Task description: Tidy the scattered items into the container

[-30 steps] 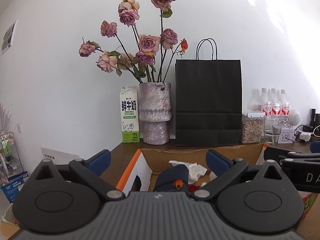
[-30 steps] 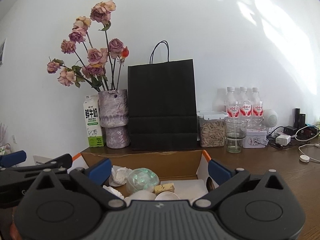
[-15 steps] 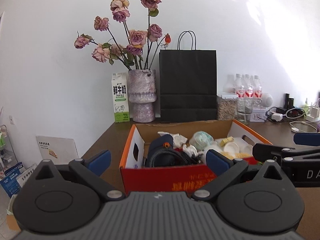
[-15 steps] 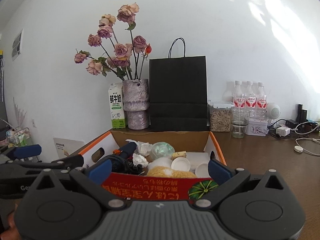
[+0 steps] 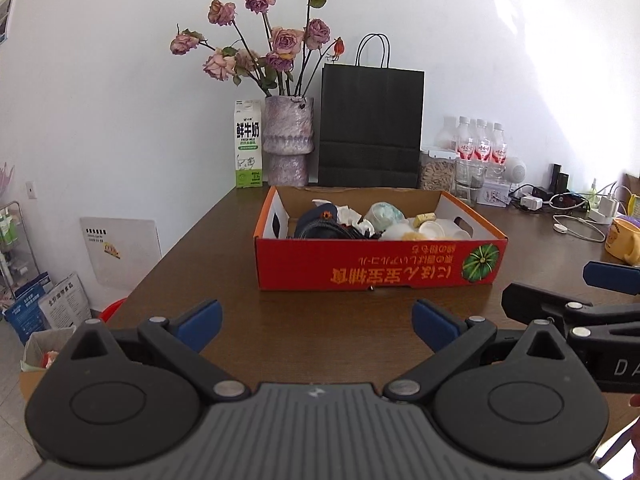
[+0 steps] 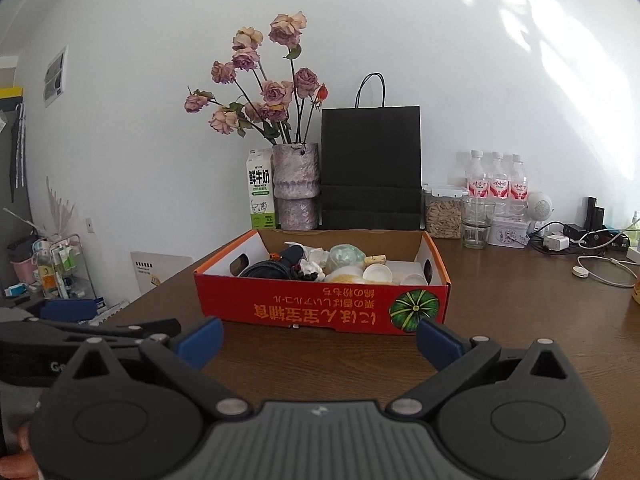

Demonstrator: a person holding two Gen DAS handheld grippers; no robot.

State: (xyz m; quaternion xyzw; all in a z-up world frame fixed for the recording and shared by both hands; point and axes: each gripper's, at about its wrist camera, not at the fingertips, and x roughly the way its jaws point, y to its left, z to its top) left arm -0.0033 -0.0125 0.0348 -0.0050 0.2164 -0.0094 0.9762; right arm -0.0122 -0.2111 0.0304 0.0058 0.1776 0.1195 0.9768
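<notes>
A red cardboard box [image 5: 376, 268] [image 6: 320, 308] stands on the brown table [image 5: 312, 336]. Inside it lie a dark coiled item [image 5: 324, 230], crumpled white paper [image 5: 352, 216], a pale green ball [image 5: 384, 214] and white cups [image 6: 378, 272]. My left gripper [image 5: 316, 322] is open and empty, well in front of the box. My right gripper [image 6: 318, 340] is open and empty too, just short of the box's front wall. In the left wrist view the right gripper's fingers [image 5: 560, 308] show at the right edge.
Behind the box stand a milk carton [image 5: 248, 144], a vase of dried roses [image 5: 288, 144], a black paper bag [image 5: 372, 128], a jar, a glass and bottles [image 5: 480, 144]. Cables and chargers [image 5: 568, 208] and a yellow mug [image 5: 624, 240] lie at the right. The table's left edge drops to floor clutter.
Both grippers have pulled back and away from the box; a second ago they were over its contents, now its whole front wall shows and bare table lies between.
</notes>
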